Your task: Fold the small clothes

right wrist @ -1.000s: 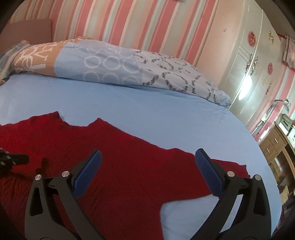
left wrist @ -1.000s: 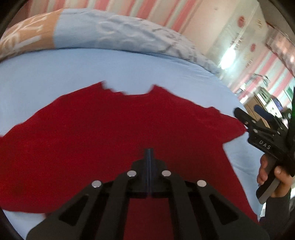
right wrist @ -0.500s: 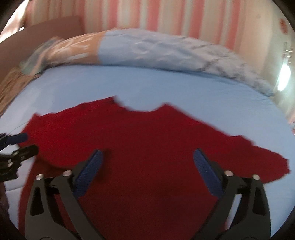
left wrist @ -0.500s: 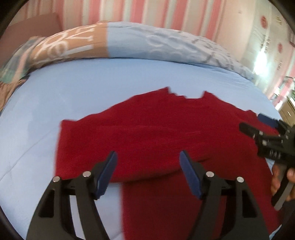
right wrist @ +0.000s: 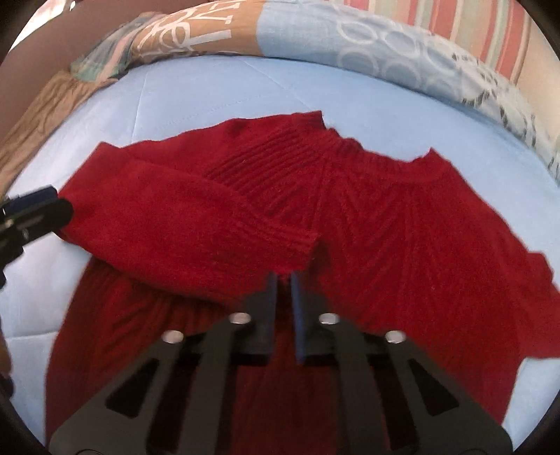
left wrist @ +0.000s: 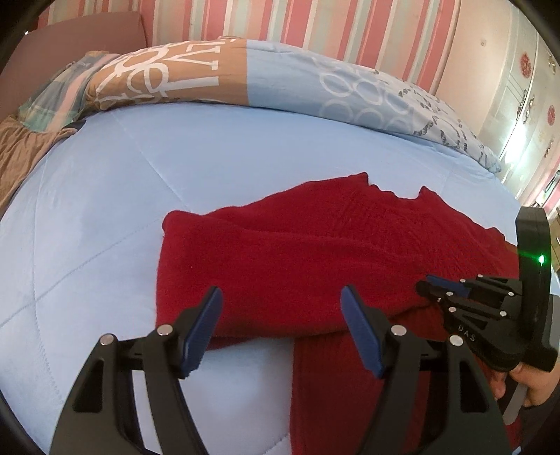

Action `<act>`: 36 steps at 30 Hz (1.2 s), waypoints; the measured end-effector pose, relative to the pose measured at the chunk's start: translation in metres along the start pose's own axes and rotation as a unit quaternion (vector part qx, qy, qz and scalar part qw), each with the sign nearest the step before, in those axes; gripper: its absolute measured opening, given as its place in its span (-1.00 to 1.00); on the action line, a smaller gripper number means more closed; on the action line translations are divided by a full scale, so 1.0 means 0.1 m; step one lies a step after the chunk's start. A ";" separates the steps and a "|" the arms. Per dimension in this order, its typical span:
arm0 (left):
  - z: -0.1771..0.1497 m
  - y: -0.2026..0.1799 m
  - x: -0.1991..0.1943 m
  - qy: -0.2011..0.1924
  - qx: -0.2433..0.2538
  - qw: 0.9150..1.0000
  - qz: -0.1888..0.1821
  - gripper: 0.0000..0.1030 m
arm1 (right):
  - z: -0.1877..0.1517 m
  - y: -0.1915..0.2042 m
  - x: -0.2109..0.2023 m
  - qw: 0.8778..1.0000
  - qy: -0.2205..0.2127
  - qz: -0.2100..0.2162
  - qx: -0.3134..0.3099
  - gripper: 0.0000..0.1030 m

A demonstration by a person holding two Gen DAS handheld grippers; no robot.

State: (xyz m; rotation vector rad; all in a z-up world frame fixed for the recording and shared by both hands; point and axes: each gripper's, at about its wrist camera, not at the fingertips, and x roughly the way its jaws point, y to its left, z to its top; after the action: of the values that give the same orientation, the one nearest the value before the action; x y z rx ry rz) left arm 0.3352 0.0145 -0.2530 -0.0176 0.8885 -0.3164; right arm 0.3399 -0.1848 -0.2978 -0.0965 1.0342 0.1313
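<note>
Left wrist view: a red knitted sweater [left wrist: 315, 259] lies flat on the light blue bed sheet [left wrist: 105, 217], on the near side of the rolled patterned quilt [left wrist: 245, 77] that runs along the striped wall [left wrist: 315, 24]. The sweater's neckline notch points toward the quilt. One sleeve is folded across the chest, forming a thick band with a rounded fold on the side away from the white wardrobe [left wrist: 525, 105]. Below that band the body of the sweater runs on toward the camera as a narrower strip. The left gripper [left wrist: 281, 315] hovers over the lower edge of the folded sleeve with its blue-padded jaws spread apart and nothing between them. Toward the wardrobe side, the right gripper [left wrist: 428, 285] reaches in over the sweater, a person's hand [left wrist: 525, 379] on its handle; its tips look closed together.

Right wrist view: the sweater [right wrist: 402, 224] fills the middle, its ribbed knit and collar clearly visible, the collar nearest the quilt [right wrist: 315, 35]. The folded sleeve's ribbed cuff [right wrist: 297, 245] lies across the chest. The right gripper [right wrist: 284, 280] has its jaws drawn nearly together right at the cuff edge; whether they pinch the fabric I cannot tell. The left gripper [right wrist: 45, 199] shows at the edge, by the sleeve's fold.
</note>
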 end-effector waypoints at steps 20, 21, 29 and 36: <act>0.19 -0.39 0.13 -0.004 0.030 1.000 0.005 0.38 | -0.51 -1.93 -0.30 0.978 -0.036 -0.167 0.121 -0.91; 0.19 -0.42 0.13 -0.004 0.036 0.999 0.008 0.38 | -0.52 -1.93 -0.30 0.978 -0.039 -0.170 0.118 -0.91; 0.24 -0.37 0.08 -0.011 0.029 0.999 0.018 0.38 | -0.34 -1.92 -0.42 0.978 -0.077 -0.160 0.106 -0.91; 0.25 -0.35 0.00 -0.013 0.035 0.999 0.023 0.38 | -0.46 -2.00 -0.27 0.980 -0.042 -0.151 0.123 -0.79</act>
State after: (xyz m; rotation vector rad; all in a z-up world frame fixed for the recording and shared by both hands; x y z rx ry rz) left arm 0.3453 -0.0222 -0.2321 0.0636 0.8511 -0.3033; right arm 0.3179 -0.3910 -0.2946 -0.0224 0.9323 -0.2665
